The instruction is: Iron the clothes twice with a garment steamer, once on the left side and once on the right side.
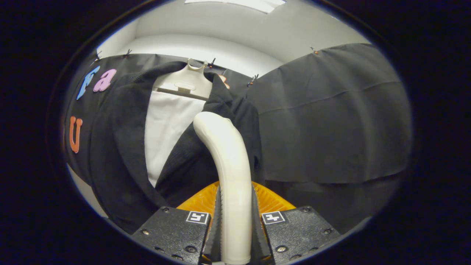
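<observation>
A: What's the gripper (235,228) doing?
B: Both fingers (217,221) pinch the steamer (230,165) by its handle; it rises between them and curves over toward the jacket (191,162).
A: And the jacket?
B: Beyond the fingers, on a hanger (186,82) against the cloth wall (331,117), open at the front with a white panel (165,129) showing. The steamer's head meets the right front, beside the lapel edge.
A: Room to move?
B: Bare wall lies right of the jacket; its left front hangs free
</observation>
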